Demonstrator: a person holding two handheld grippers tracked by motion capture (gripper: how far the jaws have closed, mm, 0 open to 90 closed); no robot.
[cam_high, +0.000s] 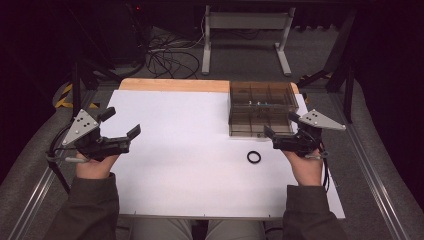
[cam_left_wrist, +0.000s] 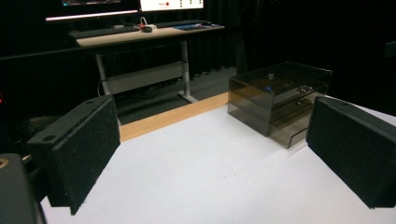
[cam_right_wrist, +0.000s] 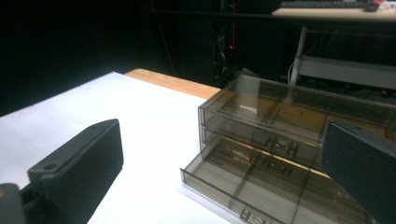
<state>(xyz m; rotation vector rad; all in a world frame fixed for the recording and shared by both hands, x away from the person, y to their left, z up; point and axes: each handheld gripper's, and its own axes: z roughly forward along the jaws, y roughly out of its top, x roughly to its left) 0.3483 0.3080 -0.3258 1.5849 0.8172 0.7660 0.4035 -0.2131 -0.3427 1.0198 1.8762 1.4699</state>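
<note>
A: Entry, right gripper (cam_high: 281, 130). Jaws spread wide, nothing between the pads. It is held just in front of the smoked drawer box (cam_high: 260, 107), at the box's right front corner.

B: Drawer state?

A: In the right gripper view the bottom drawer (cam_right_wrist: 261, 186) of the box is pulled out; the drawer above it is pushed in. Dividers visible inside.

B: Left gripper (cam_high: 121, 123)?

A: Jaws wide apart, empty. It sits over the left part of the white sheet (cam_high: 180, 150), well apart from the box.

B: Anything loose?

A: 1 black ring (cam_high: 254, 157) lying flat on the sheet, near the right gripper and just in front of the box. Neither gripper touches it.
</note>
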